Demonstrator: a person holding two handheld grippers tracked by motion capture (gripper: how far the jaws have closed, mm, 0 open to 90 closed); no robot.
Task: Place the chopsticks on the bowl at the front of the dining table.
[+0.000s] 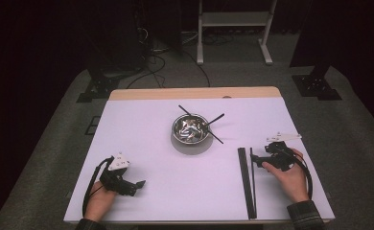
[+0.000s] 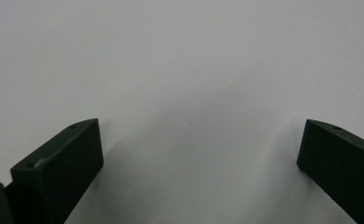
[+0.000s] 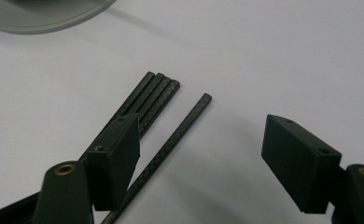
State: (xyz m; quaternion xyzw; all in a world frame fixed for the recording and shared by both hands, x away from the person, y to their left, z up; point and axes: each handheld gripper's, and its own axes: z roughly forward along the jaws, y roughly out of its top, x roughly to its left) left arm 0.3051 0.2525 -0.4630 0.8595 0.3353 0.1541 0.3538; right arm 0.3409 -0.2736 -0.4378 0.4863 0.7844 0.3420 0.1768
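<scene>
A steel bowl (image 1: 191,128) stands at the table's middle with black sticks (image 1: 216,119) poking out over its rim. Several more black sticks (image 1: 246,182) lie side by side on the white table (image 1: 175,191) at the right front. In the right gripper view they are a tight bundle (image 3: 153,94) with one stick (image 3: 178,133) slightly apart. My right gripper (image 1: 255,160) (image 3: 201,128) hovers open just above their far ends, its left jaw over the bundle. My left gripper (image 1: 136,187) (image 2: 201,126) rests open near the front left, with bare table between its jaws.
The bowl's rim (image 3: 45,18) sits beyond the sticks in the right gripper view. A wooden strip (image 1: 194,93) runs along the table's far edge. On the dark floor behind stand a white frame (image 1: 233,28), cables and black stand bases (image 1: 317,86).
</scene>
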